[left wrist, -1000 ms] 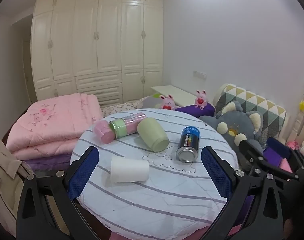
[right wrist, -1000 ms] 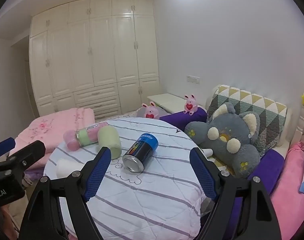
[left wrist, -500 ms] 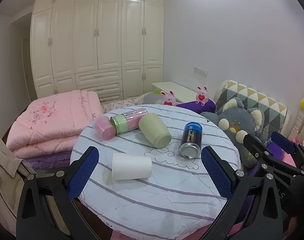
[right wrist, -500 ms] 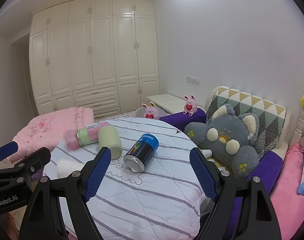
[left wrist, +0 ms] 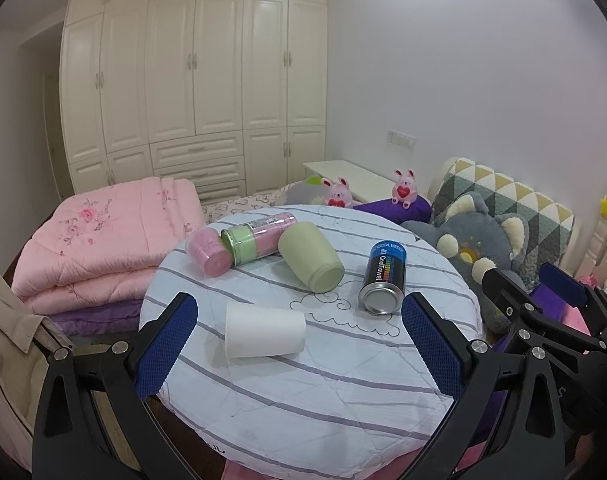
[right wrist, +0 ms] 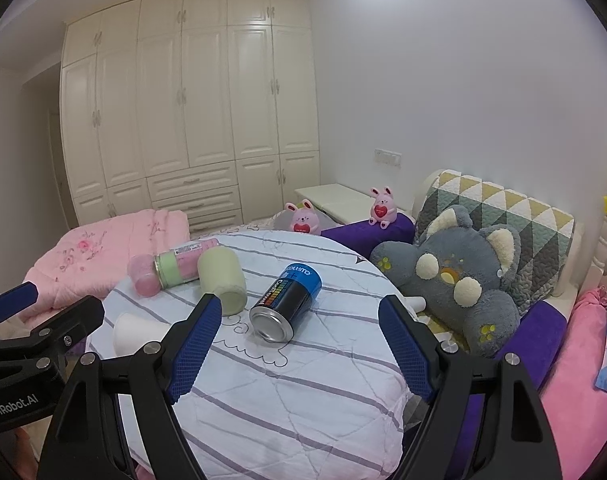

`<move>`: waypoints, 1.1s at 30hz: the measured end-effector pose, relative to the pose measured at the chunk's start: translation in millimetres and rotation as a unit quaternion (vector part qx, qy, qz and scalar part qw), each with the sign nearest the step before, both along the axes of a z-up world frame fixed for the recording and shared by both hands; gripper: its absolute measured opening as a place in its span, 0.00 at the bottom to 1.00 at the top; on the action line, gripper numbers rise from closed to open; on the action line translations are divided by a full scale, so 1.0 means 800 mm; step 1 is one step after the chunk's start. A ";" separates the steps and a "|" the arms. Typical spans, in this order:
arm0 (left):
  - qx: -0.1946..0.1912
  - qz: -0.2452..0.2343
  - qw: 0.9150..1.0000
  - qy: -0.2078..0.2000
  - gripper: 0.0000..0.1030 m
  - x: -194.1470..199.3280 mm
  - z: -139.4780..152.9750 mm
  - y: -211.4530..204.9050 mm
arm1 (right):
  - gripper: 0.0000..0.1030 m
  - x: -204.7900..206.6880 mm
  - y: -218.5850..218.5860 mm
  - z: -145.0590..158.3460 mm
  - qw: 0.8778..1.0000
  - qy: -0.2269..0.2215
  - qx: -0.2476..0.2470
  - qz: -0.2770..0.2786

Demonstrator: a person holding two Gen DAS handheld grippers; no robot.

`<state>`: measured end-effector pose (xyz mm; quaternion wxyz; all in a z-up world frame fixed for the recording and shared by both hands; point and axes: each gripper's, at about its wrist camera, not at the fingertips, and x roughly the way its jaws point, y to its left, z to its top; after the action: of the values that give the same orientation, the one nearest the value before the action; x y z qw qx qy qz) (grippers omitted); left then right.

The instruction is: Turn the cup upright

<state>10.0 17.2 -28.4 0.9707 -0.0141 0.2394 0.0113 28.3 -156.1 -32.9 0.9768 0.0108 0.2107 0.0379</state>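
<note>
In the left wrist view, the left gripper [left wrist: 299, 330] is held spread wide and empty above the round table [left wrist: 303, 412]. The white cup [left wrist: 265, 334] is seen lying on its side between the pads.

In the right wrist view, the right gripper [right wrist: 299, 342] is likewise spread, empty; the white cup [right wrist: 133, 330] is partly hidden behind its left finger [right wrist: 191, 350], and the blue can [right wrist: 285, 302] lies tipped over.

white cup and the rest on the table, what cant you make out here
- White cup: right wrist view, mostly hidden behind the right gripper finger.
- White cup opening: left wrist view, faces sideways, inside unseen.
- Pink tube label: too small to read.
</note>
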 end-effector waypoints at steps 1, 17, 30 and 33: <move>0.000 0.000 1.000 0.000 1.00 0.000 0.000 0.000 | 0.80 0.000 0.000 0.000 1.000 0.000 0.001 0.000; 0.000 0.003 1.000 0.013 1.00 0.009 -0.006 0.007 | 0.80 0.013 0.011 -0.011 1.000 0.016 -0.005 0.009; -0.002 0.002 1.000 0.018 1.00 0.017 -0.008 0.008 | 0.80 0.022 0.013 -0.015 1.000 0.027 -0.008 0.011; -0.002 0.001 1.000 0.019 1.00 0.020 -0.010 0.009 | 0.80 0.024 0.014 -0.017 0.999 0.030 -0.009 0.011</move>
<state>26.3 24.1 -36.4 0.9659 -0.0161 0.2583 0.0124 47.3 -145.1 -46.8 0.9697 0.0013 0.2399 0.0462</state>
